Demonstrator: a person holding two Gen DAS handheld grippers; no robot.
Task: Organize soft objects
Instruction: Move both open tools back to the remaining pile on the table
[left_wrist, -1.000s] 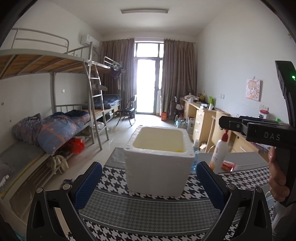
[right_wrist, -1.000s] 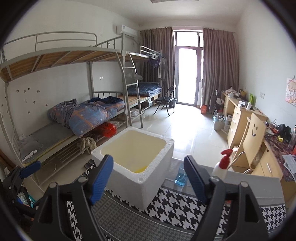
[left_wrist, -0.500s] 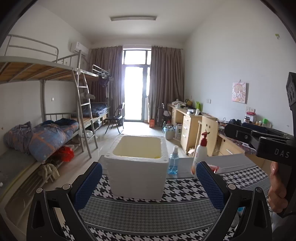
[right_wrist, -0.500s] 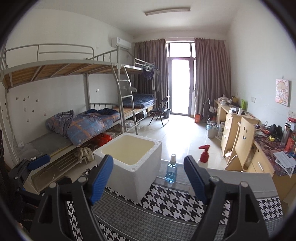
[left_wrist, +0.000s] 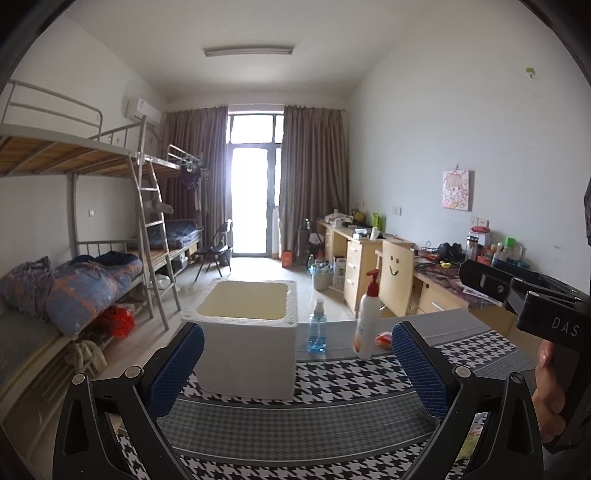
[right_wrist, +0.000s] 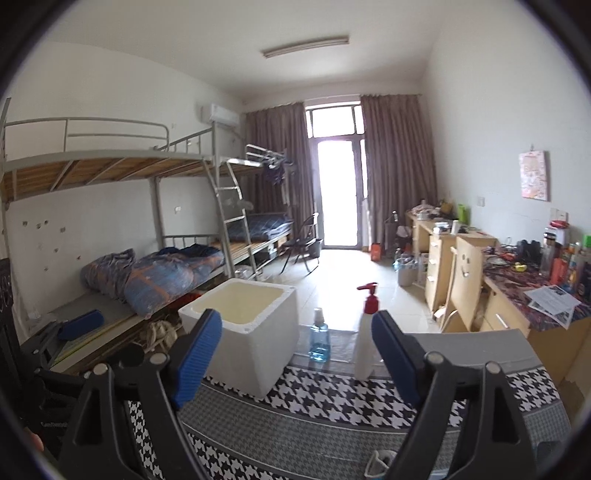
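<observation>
A white foam box with a yellowish inside stands open on the houndstooth-cloth table; it also shows in the right wrist view. My left gripper is open and empty, held back from the box. My right gripper is open and empty, to the right of the box and higher. The right gripper's body shows at the right edge of the left wrist view. A small white soft item lies at the near table edge, half hidden.
A small blue spray bottle and a white pump bottle with a red top stand right of the box. A small orange packet lies behind the pump bottle. Bunk beds stand at left, desks at right.
Both grippers have pulled back and risen away from the foam box, which now looks smaller. The two bottles have come into view. Both jaws stay open.
</observation>
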